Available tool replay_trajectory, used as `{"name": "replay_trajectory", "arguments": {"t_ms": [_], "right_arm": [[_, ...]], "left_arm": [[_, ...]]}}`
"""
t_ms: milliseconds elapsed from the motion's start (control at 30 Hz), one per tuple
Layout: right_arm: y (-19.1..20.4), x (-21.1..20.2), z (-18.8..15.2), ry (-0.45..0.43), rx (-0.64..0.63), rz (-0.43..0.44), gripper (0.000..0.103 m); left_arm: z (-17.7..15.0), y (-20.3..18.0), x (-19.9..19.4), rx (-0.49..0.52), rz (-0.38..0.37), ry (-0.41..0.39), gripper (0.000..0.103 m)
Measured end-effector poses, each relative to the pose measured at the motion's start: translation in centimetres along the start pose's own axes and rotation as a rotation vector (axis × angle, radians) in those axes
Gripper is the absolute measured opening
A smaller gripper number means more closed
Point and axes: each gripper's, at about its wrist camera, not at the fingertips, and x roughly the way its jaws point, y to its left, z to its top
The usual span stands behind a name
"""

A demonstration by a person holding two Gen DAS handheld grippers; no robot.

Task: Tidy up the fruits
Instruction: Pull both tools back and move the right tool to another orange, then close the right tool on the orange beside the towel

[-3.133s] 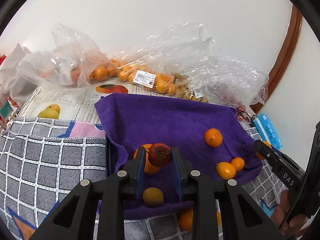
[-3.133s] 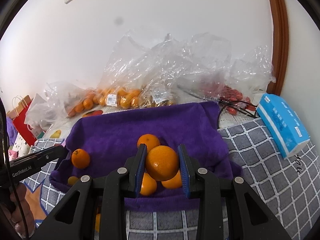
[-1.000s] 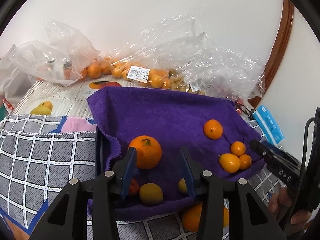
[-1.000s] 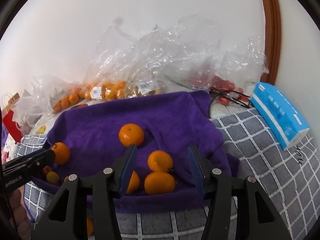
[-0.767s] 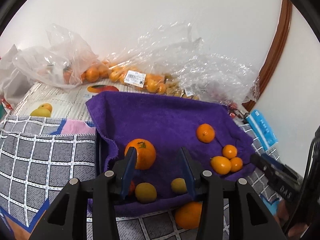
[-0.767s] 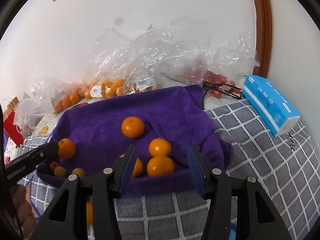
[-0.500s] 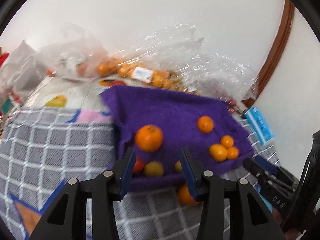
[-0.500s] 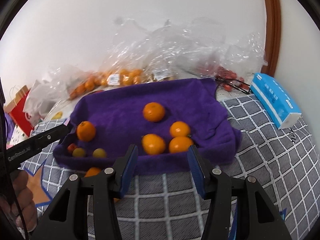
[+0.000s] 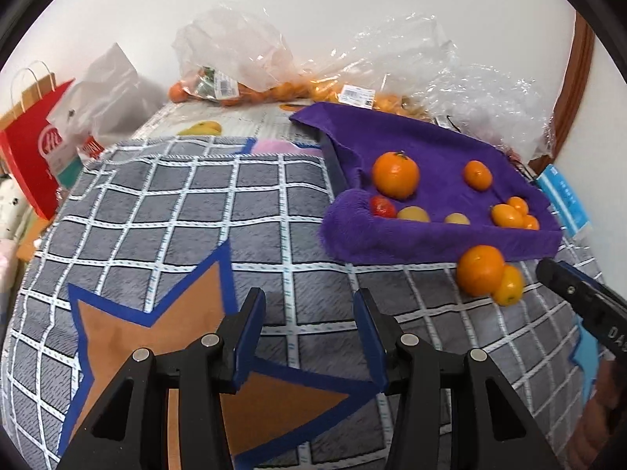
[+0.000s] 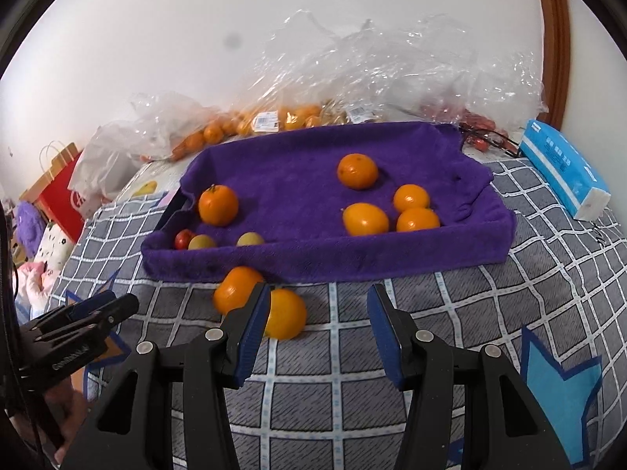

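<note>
Angling down over the checked blanket (image 10: 450, 293), both tools (image 9: 309, 333) (image 10: 319, 327) agape, empty.

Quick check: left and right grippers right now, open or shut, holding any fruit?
Left gripper: open, empty, over the checked blanket.
Right gripper: open, holding nothing; an orange lies just past its left finger.
</note>
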Motion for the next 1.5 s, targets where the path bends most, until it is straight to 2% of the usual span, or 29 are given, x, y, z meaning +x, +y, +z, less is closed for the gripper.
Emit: {"name": "replay_trajectory", "arguments": {"t_ms": [67, 100, 333, 767, 933, 1067, 1167, 1200, 1233, 1500], "right_arm": [[0.2, 0.1, -0.2, 0.002, -0.004, -0.001, 0.052], [0.3, 0.2, -0.2, 0.005, -0.005, -0.001, 0.052], [0.6, 1.0, -0.4, 0.022, -0.004, 0.010, 0.052], [1.1, 2.2, 0.1, 0.034, -0.033, 0.047, 0.052], [1.2, 3.0, -0.5, 0.069, -0.060, 0.065, 0.050], [1.5, 3.1, -0.8, 0.055, -0.093, 0.067, 0.049], [1.4, 3.1, -0.9, 0.048, -0.106, 0.071, 0.045], [1.4, 3.1, -1.0, 0.055, -0.107, 0.075, 0.035], [1.3, 3.2, -1.0, 0.066, -0.107, 0.079, 0.034], [-0.7, 1.0, -1.6, 0.051, -0.101, 0.045, 0.034]], "left_arm": [[-0.2, -0.1, 0.3, 0.014, 0.011, 0.008, 0.044], [-0.2, 0.0, 0.7, 0.009, -0.001, 0.030, 0.044], [-0.2, 1.6, 0.5, -0.077, -0.092, 0.014, 0.044], [-0.2, 1.7, 0.6, -0.093, -0.109, 0.013, 0.044], [-0.2, 1.9, 0.6, -0.103, -0.115, 0.011, 0.044], [-0.2, 1.8, 0.5, -0.105, -0.124, 0.011, 0.046], [-0.1, 1.8, 0.5, -0.106, -0.126, 0.010, 0.046], [-0.1, 1.8, 0.5, -0.107, -0.128, 0.010, 0.046], [-0.1, 1.8, 0.5, -0.108, -0.129, 0.010, 0.047], [-0.1, 1.8, 0.5, -0.109, -0.132, 0.009, 0.048]]}}
